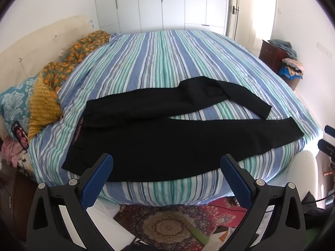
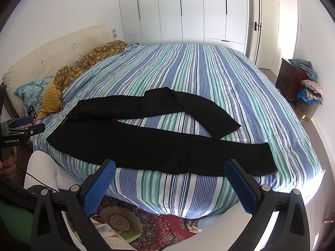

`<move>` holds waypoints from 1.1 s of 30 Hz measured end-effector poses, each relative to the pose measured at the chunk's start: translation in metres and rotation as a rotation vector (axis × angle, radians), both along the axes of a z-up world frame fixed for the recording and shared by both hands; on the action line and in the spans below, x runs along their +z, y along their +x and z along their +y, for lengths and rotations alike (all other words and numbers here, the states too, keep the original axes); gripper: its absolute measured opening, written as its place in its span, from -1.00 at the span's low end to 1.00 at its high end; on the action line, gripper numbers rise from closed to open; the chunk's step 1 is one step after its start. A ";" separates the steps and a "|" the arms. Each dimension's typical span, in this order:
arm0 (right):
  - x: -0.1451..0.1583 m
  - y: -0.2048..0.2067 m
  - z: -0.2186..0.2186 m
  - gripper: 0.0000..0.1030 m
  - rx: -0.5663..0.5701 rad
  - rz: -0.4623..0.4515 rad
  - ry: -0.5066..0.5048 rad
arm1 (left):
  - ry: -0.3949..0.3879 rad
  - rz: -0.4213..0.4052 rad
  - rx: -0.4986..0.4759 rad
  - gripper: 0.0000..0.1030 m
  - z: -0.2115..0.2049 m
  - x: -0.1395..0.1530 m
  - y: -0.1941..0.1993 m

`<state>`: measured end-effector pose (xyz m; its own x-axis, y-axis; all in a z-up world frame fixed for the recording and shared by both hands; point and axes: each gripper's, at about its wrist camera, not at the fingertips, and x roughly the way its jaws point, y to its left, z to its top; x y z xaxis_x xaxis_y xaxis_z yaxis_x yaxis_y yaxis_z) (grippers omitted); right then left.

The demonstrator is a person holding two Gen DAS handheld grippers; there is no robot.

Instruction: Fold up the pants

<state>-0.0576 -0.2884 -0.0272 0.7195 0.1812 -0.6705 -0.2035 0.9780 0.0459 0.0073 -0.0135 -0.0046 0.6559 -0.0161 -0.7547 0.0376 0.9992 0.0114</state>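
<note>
Your left gripper (image 1: 166,162) and right gripper (image 2: 170,168) hover wide open and empty before the pants (image 1: 167,133), lying crosswise, waistband nearer your left.

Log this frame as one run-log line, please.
stage: pre-grasp | black pants spread flat on striped bed, legs apart, far leg bent | left gripper open, empty | right gripper open, empty

Laundry pile (image 2: 309,92) contents indistinct
</note>
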 end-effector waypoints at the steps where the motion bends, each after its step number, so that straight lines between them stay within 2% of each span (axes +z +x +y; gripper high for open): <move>1: 0.000 0.000 0.001 1.00 0.002 0.000 -0.001 | -0.001 -0.001 0.001 0.99 0.001 0.000 0.000; 11: 0.000 0.001 0.003 1.00 0.007 0.007 -0.009 | -0.011 -0.005 0.003 0.99 0.004 -0.005 0.004; 15: -0.012 0.021 0.007 1.00 0.021 -0.009 -0.002 | -0.021 0.018 -0.001 0.99 0.001 -0.012 0.013; 19: -0.062 0.095 0.016 1.00 0.024 -0.008 -0.039 | 0.005 0.022 -0.008 0.99 -0.009 -0.015 0.023; 24: -0.155 0.224 0.026 1.00 -0.063 0.082 -0.153 | 0.013 0.057 0.018 0.99 -0.023 -0.021 0.042; 26: -0.187 0.265 0.025 1.00 -0.086 0.144 -0.151 | 0.016 0.091 0.027 0.99 -0.032 -0.026 0.052; 29: -0.217 0.298 0.022 1.00 -0.088 0.245 -0.131 | 0.036 0.116 0.030 0.99 -0.051 -0.032 0.065; 33: -0.233 0.311 0.020 1.00 -0.086 0.286 -0.130 | 0.058 0.121 0.015 0.99 -0.085 -0.036 0.088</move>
<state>0.2539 -0.2685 -0.2601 0.5076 0.0278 -0.8612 -0.1170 0.9924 -0.0369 0.0953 -0.0984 -0.0410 0.5600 0.0395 -0.8276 0.0270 0.9975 0.0658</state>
